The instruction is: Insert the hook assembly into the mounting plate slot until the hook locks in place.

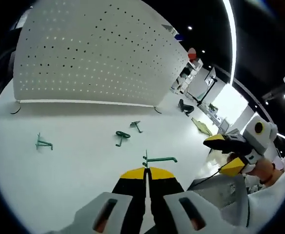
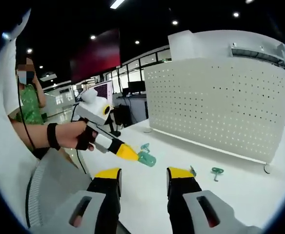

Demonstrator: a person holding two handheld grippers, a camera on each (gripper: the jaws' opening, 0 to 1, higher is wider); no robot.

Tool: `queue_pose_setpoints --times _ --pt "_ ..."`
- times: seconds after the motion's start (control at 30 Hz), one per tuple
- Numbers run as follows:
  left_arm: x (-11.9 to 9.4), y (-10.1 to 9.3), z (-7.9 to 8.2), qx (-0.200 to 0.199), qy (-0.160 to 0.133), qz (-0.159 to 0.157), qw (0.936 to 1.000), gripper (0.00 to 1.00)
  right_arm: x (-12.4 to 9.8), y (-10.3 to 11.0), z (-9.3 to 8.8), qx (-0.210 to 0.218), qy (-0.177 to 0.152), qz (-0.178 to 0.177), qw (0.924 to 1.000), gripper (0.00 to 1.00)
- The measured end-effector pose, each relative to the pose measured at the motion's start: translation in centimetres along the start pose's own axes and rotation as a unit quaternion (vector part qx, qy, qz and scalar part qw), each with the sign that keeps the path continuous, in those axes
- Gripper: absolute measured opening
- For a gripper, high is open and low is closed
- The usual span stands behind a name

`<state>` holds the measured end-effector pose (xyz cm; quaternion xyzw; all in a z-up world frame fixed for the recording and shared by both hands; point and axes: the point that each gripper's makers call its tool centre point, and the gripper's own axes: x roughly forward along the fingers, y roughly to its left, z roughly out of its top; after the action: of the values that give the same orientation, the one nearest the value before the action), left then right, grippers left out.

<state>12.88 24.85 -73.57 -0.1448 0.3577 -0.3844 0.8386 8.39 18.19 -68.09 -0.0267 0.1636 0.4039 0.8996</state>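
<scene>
White table, hook clamped in L gripper jaws

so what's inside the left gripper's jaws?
The left gripper is shut on a green hook, whose arm sticks out past the tips. The clamped part is hidden between the jaws. Right gripper is open, holding nothing.

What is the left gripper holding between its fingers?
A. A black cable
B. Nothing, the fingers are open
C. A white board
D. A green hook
D: in the left gripper view the left gripper is shut on a green hook above the white table.
</scene>
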Motion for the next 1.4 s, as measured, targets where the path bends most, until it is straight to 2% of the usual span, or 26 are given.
queue_pose_setpoints --times 0.2,0.33,0.5,0.57,0.67,0.77,0.83,0.97,1.17,1.33,1.4 --pt "0.0 -0.7 -0.7 0.001 0.014 -0.008 0.9999 0.01 0.4 0.5 -0.6 -0.003 0.018 0.008 0.9998 0.34" --pt "0.0 -1.3 -0.9 0.003 0.018 -0.015 0.9997 0.01 0.4 0.7 -0.4 -0.011 0.013 0.010 0.9998 0.31" --pt "0.0 -2.6 -1.2 -0.004 0.024 -0.034 0.9991 0.01 0.4 0.8 -0.7 -0.016 0.016 0.012 0.9997 0.30" --pt "0.1 -3.0 -1.1 0.001 0.020 -0.035 0.9992 0.01 0.5 1.0 -1.2 -0.021 0.027 0.016 0.9993 0.29" --pt "0.2 -3.7 -1.3 -0.005 0.030 -0.051 0.9982 0.01 0.6 1.1 -1.6 -0.017 0.037 0.020 0.9990 0.27" --pt "0.4 -4.4 -1.5 -0.002 0.036 -0.059 0.9976 0.01 0.7 1.2 -1.6 -0.029 0.036 0.019 0.9987 0.26" --pt "0.5 -4.8 -1.6 0.000 0.039 -0.062 0.9973 0.01 0.8 1.3 -1.9 -0.042 0.048 0.022 0.9977 0.25" --pt "0.6 -5.5 -1.9 0.005 0.048 -0.070 0.9964 0.01 0.8 1.3 -1.6 -0.038 0.038 0.022 0.9983 0.22" --pt "0.4 -5.8 -1.9 0.007 0.056 -0.074 0.9957 0.01 0.8 1.3 -2.1 -0.044 0.054 0.028 0.9972 0.17" --pt "0.4 -5.9 -2.2 0.010 0.069 -0.076 0.9947 0.01 1.0 1.4 -2.4 -0.074 0.069 0.034 0.9943 0.10" --pt "0.4 -6.3 -2.3 0.011 0.072 -0.081 0.9941 0.01 1.0 1.5 -2.5 -0.073 0.078 0.033 0.9937 0.09"
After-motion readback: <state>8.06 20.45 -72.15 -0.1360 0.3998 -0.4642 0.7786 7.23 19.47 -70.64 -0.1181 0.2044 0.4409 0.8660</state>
